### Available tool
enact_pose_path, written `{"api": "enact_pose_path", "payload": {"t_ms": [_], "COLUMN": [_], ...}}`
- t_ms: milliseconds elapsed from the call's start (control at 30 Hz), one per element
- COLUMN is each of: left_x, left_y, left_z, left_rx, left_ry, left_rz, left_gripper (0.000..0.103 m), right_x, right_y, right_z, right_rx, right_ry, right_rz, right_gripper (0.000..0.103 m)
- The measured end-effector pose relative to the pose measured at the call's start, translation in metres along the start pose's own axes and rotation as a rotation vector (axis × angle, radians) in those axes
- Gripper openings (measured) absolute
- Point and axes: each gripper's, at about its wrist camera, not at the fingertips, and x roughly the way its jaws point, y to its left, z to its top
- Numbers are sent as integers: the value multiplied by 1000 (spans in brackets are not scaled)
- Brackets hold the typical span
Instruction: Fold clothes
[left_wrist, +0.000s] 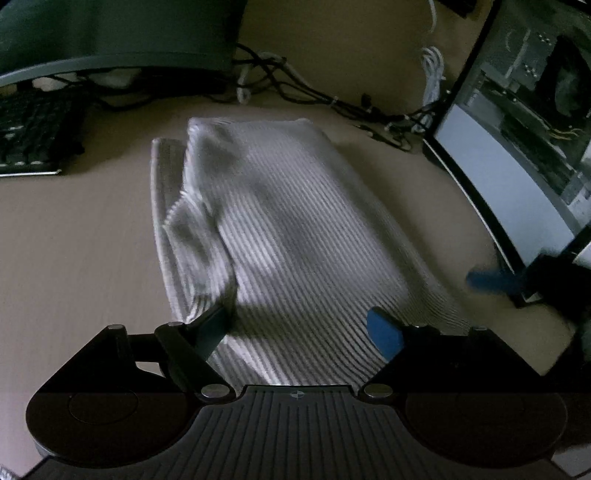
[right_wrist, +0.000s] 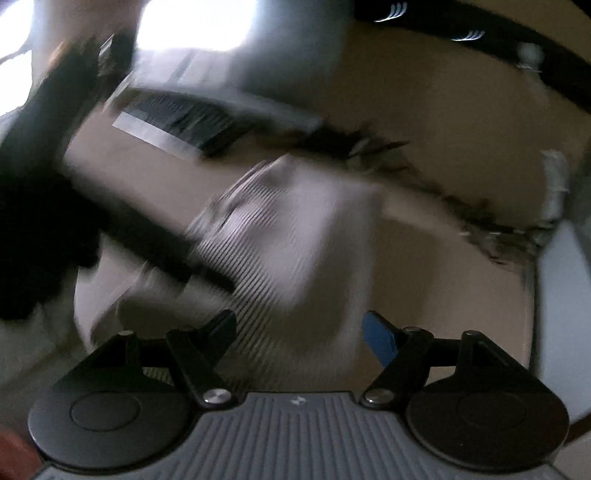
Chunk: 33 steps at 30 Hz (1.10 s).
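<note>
We see the folded grey-and-white striped ribbed garment (left_wrist: 280, 229) lying on the beige tabletop (left_wrist: 74, 240), its long edges running from near to far and a loose flap turned up along its left edge. The left gripper (left_wrist: 301, 326) hovers over the near end with its tongs spread wide, holding nothing; the dark finger (left_wrist: 212, 325) sits at the left flap. Bare tabletop lies open to the left of the cloth. A black keyboard (left_wrist: 29, 133) bounds the far left, tangled dark cables (left_wrist: 295, 88) the far edge, a glass-sided computer case (left_wrist: 517, 129) the right. In the blurred right wrist view, the right gripper (right_wrist: 301, 328) also gapes wide and empty.
</note>
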Motion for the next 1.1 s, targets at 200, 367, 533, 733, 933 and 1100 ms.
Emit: {"api": "enact_pose_path", "payload": {"t_ms": [200,367,533,733,933,1100], "left_x": [-48,-87,-100,-88,-68,-26], "left_y": [30,36,12,-7,-24,-38], "left_z": [-11,-16,-30,-47,-63,-72], "left_rx": [-62,1,189,304,473,636], "left_ry": [-62,-124,-125,-91,-63,-54], "left_rz": [96,149,130,114,100,184], "left_gripper": [95,98,103,103,103,103], "right_x": [-13,-20,0,21,32,38], "right_y": [9,37,64,28,-10,-26], "right_z": [2,-6,-26,7,21,22], "right_rx": [-169,-364,-520,-173,119,236], "right_ry": [-35,-51,-56,60,128,153], "right_rz": [70,186,157,232,342,394], "right_gripper": [80,82,81,64,62,63]}}
